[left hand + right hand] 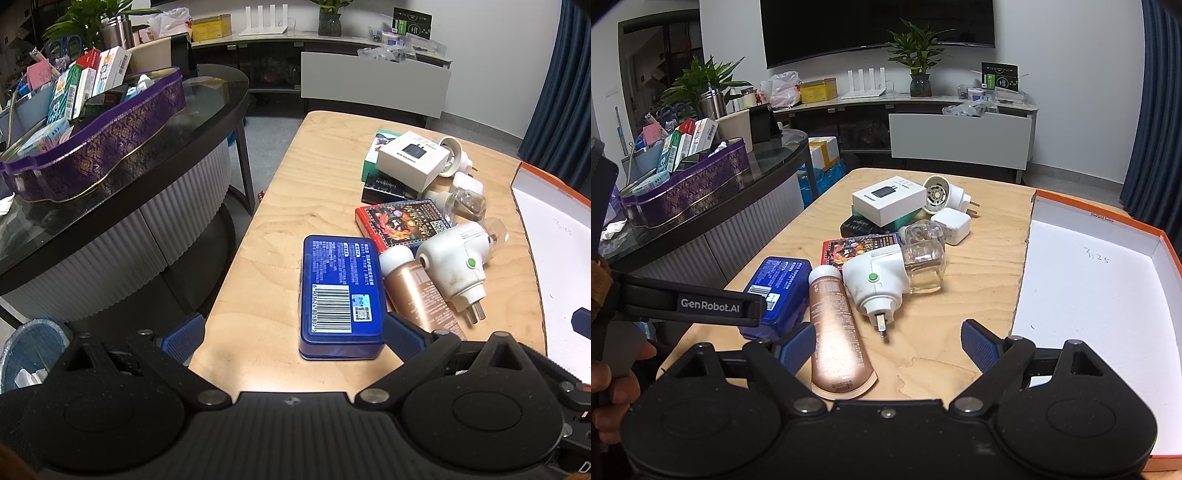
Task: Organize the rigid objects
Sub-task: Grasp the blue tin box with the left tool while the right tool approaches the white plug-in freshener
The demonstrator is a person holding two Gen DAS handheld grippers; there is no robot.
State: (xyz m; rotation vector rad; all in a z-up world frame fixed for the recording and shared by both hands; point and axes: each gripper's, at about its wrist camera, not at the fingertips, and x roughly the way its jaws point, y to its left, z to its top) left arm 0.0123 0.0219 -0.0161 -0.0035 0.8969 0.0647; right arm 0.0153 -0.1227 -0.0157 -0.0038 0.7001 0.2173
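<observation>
The rigid objects lie in a loose pile mid-worktop, nearest the blue tin, which sits between the wide-open, empty pads of the left claw. The right claw is equally open and empty beside the bronze tube and white plug-in device. Sorting looks barely begun, since the orange-edged box by the right edge holds nothing visible; next, close on the tin and carry it there.

Dim indoor light, sharp, fisheye-warped edges
</observation>
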